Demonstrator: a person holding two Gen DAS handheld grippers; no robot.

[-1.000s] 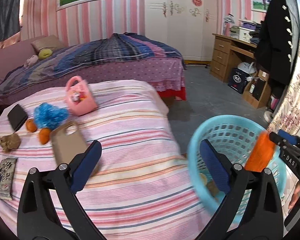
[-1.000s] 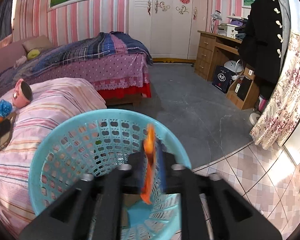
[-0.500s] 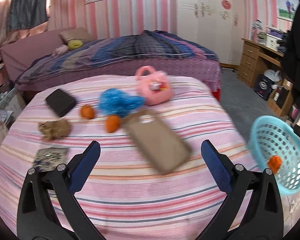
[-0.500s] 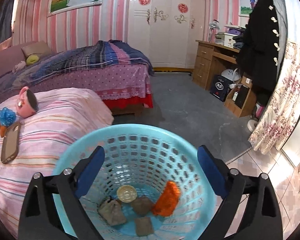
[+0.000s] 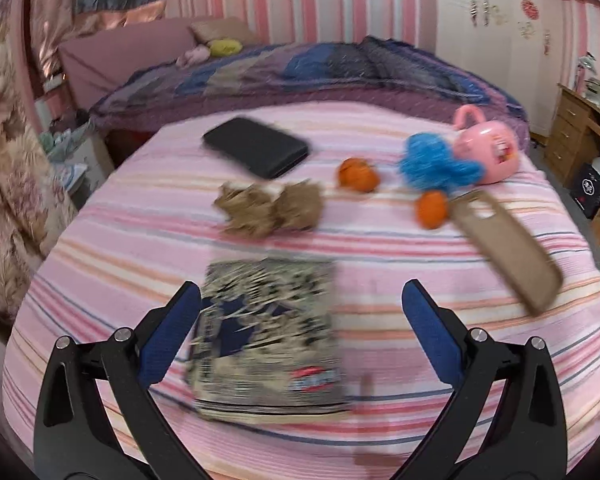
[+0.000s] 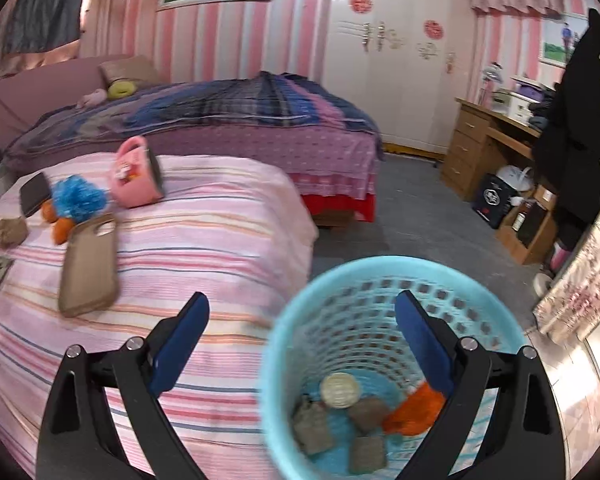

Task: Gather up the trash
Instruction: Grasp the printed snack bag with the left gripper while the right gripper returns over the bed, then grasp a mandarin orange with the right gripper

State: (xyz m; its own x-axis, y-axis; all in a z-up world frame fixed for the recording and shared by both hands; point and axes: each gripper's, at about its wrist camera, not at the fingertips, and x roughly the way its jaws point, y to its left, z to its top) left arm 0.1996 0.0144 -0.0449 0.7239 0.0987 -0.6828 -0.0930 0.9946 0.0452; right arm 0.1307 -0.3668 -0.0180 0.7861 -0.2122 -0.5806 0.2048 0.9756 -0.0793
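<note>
Trash packet (image 5: 266,336) beside crumpled paper (image 5: 270,210), phone (image 5: 256,146).

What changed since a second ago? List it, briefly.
The right gripper let go of the orange scrap; it now lies in the blue basket, jaws open. The left gripper swung from the basket to over the printed packet. Items on the bed stayed put.

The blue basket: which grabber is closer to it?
Right. The right gripper hangs open just over the blue basket, beside the bed. The left gripper is out over the striped bed, above a patterned packet; the basket shows only at that view's right edge.
</note>
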